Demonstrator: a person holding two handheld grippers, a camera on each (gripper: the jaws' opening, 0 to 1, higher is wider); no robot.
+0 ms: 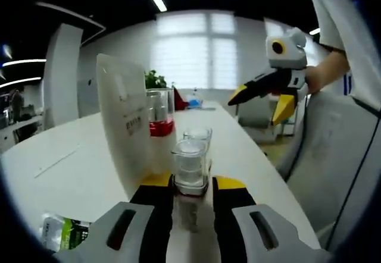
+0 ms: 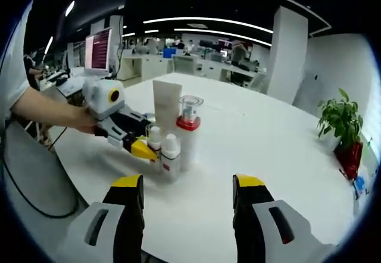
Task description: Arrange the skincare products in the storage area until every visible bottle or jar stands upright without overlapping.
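Bottles grouped on a white table (image 2: 286,150), seen just left of centre in the right gripper view and at lower centre in the left gripper view. Nearest in the left gripper view: a clear-capped bottle (image 1: 190,171), upright, clamped between the yellow-tipped jaws of the left gripper (image 1: 192,187) at the bottom of the frame. Just behind it, a second clear cap (image 1: 197,135). Left of these, a tall white box (image 1: 123,126) standing upright, and behind that a larger bottle with a red band (image 1: 161,113) under a clear cap. At lower left, a green-and-white packet (image 1: 62,232) lying flat (print too blurred to read). At upper right, the right gripper (image 1: 268,90) held in the air by a person's hand (image 1: 324,72), jaws spread, clear of the table.

In the right gripper view, the right gripper (image 2: 187,185) at the bottom, jaws wide apart with nothing between them. Past them, two small white bottles (image 2: 164,150) upright side by side, the left gripper (image 2: 140,147) closed on the left one. Behind, the red-banded bottle (image 2: 189,129) and the box (image 2: 166,99), all upright and close together. At far right, a potted plant (image 2: 342,126) near the table's edge.
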